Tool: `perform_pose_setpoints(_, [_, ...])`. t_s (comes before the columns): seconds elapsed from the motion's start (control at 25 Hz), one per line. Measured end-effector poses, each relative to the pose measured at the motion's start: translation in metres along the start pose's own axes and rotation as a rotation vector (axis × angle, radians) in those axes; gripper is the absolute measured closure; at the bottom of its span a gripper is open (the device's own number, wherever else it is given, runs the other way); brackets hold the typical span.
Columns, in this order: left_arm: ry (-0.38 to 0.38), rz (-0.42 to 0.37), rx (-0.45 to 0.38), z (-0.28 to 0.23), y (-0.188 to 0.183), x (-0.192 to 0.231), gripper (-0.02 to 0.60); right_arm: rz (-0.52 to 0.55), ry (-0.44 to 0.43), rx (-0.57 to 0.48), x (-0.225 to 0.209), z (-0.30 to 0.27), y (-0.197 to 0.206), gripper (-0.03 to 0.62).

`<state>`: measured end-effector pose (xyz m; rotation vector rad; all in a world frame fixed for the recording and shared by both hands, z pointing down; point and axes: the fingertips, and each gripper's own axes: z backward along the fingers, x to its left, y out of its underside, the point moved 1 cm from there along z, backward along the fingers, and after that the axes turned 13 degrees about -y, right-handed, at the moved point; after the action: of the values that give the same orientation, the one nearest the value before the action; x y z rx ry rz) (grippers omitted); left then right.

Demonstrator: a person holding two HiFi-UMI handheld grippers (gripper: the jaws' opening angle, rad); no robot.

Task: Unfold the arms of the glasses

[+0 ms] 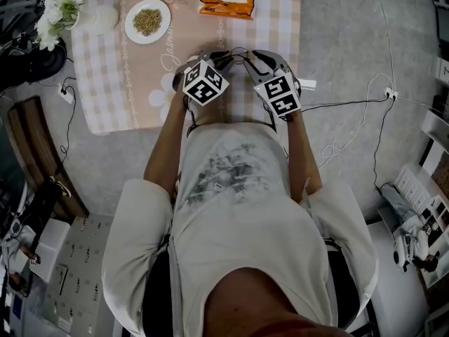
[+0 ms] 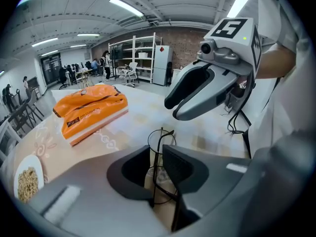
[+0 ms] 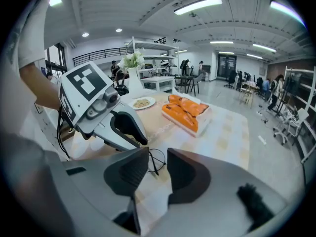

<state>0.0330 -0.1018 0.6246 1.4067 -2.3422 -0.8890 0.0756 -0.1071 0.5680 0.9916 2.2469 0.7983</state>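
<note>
My left gripper [image 2: 156, 156]: jaws narrow, pinching glasses [image 2: 161, 139] upright | my right gripper [image 3: 158, 158]: jaws wide, glasses just beyond their tips

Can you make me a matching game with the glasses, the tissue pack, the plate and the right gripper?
Things:
1. glasses
2. tissue pack
3. plate
4. right gripper

Matches:
A. orange
B. jaws apart, nothing between them
C. held by the left gripper
D. white and round

Pairs: 1-C, 2-A, 3-D, 4-B
</note>
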Motion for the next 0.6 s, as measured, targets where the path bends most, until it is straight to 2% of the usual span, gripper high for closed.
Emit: perform_pose_setpoints(0.6, [0.037,0.033,0.009,-0.006,0.006,-0.005,0.537,0.003,-0.007,0.015,-0.011,-0.004,0.001,0.471])
